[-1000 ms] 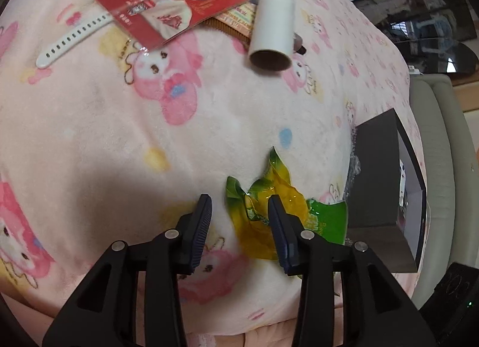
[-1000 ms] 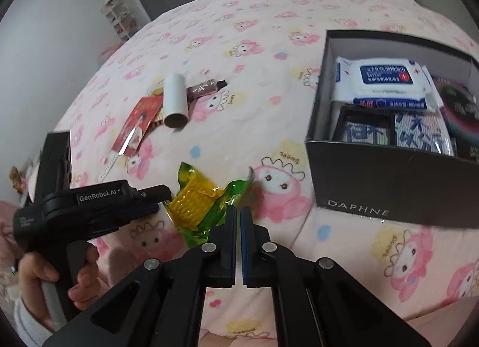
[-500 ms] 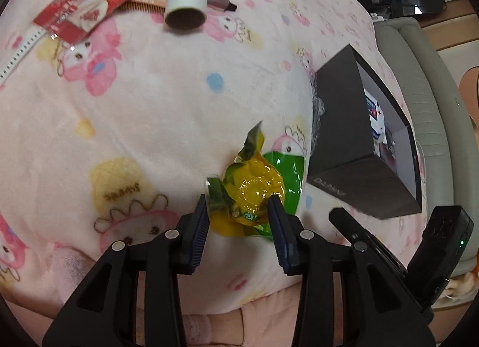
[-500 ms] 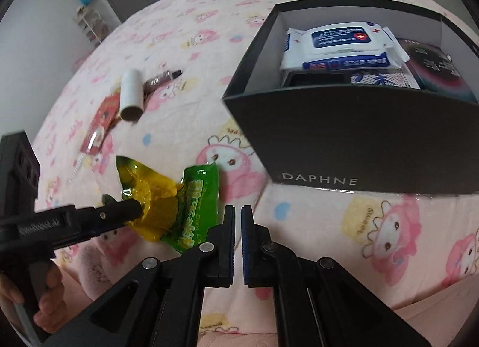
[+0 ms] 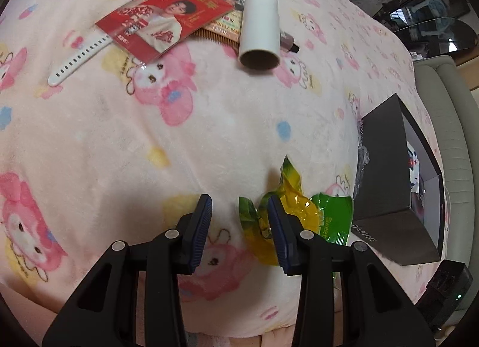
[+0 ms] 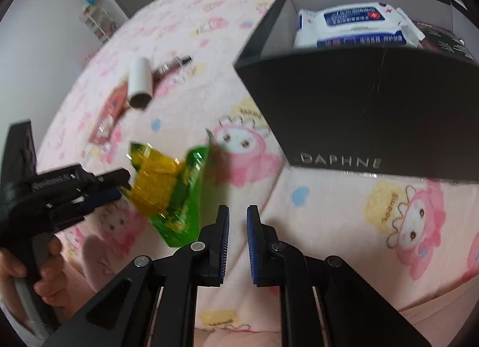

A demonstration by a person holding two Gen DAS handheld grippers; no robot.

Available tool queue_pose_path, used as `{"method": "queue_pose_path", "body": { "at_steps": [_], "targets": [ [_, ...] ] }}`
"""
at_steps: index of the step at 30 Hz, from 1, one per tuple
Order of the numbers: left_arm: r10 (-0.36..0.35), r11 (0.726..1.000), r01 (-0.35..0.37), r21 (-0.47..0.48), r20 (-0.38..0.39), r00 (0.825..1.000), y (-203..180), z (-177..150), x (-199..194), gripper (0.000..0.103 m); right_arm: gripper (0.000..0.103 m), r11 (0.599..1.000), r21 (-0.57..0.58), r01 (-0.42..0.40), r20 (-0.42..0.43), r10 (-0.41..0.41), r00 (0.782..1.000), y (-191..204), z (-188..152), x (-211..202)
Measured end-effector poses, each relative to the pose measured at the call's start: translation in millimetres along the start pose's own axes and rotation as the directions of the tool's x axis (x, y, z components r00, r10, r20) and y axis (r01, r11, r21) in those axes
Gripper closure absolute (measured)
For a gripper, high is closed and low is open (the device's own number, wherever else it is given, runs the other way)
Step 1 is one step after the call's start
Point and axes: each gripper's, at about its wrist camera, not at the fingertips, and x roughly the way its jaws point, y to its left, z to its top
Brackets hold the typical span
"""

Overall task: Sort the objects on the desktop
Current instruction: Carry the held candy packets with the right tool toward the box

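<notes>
I saw the green-and-yellow corn packet (image 6: 170, 194) lying on the pink blanket (image 5: 209, 125), just left of my empty right tongs (image 6: 238, 221), whose jaws had just been parting slightly, with its long axis pointing away from me and my half-spread, empty left tongs (image 5: 238, 212) closest, their right finger (image 5: 277, 227) overlapping it.

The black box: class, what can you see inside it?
Inside the black box lies a white-and-blue wipes pack, with a dark packet beside it. The box's front wall hides whatever lies lower down.

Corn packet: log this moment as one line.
corn packet on blanket beside box | left gripper jaws open | right gripper jaws opening, empty
</notes>
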Motion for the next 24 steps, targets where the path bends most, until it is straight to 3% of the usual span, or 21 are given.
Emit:
{"method": "queue_pose_path", "body": {
  "at_steps": [3, 5, 11, 13, 16, 20, 22, 24],
  "targets": [
    [-0.079, 0.997, 0.079, -0.008, -0.049, 0.996, -2, 0, 7, 0.065, 0.091, 0.991, 0.045, -0.126, 0.008, 0.126, 0.992, -3, 2, 2],
    [-0.073, 0.997, 0.073, 0.010, -0.062, 0.995, -7, 0, 11, 0.065, 0.091, 0.975, 0.082, -0.208, -0.010, 0.209, 0.978, -5, 1, 9],
    [0.071, 0.997, -0.071, 0.012, -0.007, 0.997, -6, 2, 6, 0.065, 0.088, 0.995, 0.066, -0.072, -0.066, 0.076, 0.995, -6, -9, 27],
    [0.089, 0.996, -0.089, -0.005, 0.021, 0.996, -1, 5, 1, 0.069, 0.088, 0.993, 0.074, -0.088, -0.059, 0.093, 0.994, -9, -8, 25],
    [0.051, 0.999, -0.051, -0.010, 0.009, 0.999, 0, 6, 3, 0.069, 0.088, 0.996, 0.039, -0.076, -0.023, 0.077, 0.997, -2, -7, 19],
    [0.009, 1.000, -0.008, 0.012, -0.047, 0.999, -5, 2, 13, 0.069, 0.087, 0.981, 0.088, -0.171, -0.047, 0.176, 0.983, -3, -8, 29],
    [0.037, 0.999, -0.035, 0.027, -0.052, 0.998, -7, -1, 14, 0.068, 0.087, 0.974, 0.113, -0.198, -0.064, 0.206, 0.976, -6, -8, 36],
    [0.090, 0.995, -0.088, 0.044, -0.038, 0.995, -9, -1, 13, 0.067, 0.087, 0.982, 0.091, -0.164, -0.049, 0.169, 0.984, -5, -9, 36]
  ]
}}
